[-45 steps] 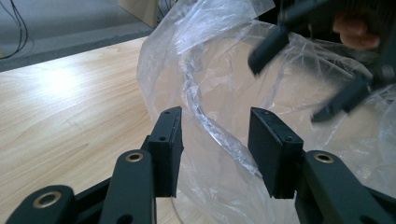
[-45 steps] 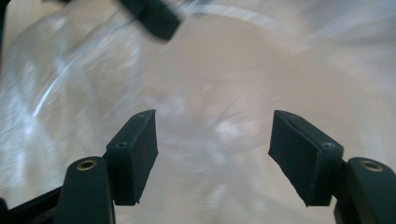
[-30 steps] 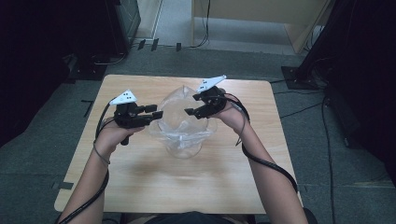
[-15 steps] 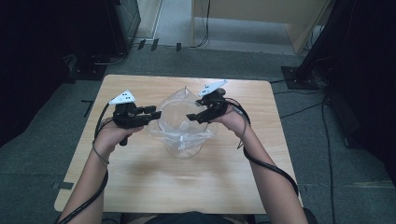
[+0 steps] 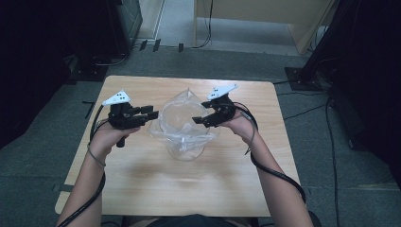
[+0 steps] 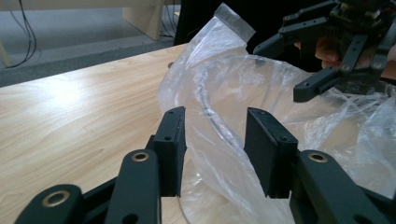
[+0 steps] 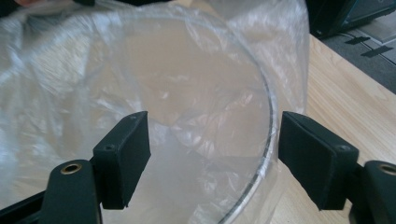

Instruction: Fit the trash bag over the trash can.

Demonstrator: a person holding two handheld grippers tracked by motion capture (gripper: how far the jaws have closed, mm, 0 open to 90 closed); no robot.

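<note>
A clear plastic bag (image 5: 182,120) lines a round glass bowl (image 5: 183,144) at the middle of the wooden table (image 5: 142,189). My left gripper (image 5: 152,113) is at the bag's left side. Its jaws (image 6: 215,149) stand apart with a fold of the film (image 6: 219,126) loose between the pads. My right gripper (image 5: 196,120) reaches in from the right. Its jaws (image 7: 212,158) straddle the bowl's rim (image 7: 268,130) and the film and have just been opening, with no pad pressing. The right gripper (image 6: 280,72) also shows across the bag in the left gripper view.
The table is bare wood around the bowl, with its front edge near the person. On the grey floor beyond it are a light wooden cabinet (image 5: 265,19), black stands (image 5: 302,75) and cables.
The bag's upper edge has shifted a little and a corner now stands up at the back. Both hands stay about where they were.
</note>
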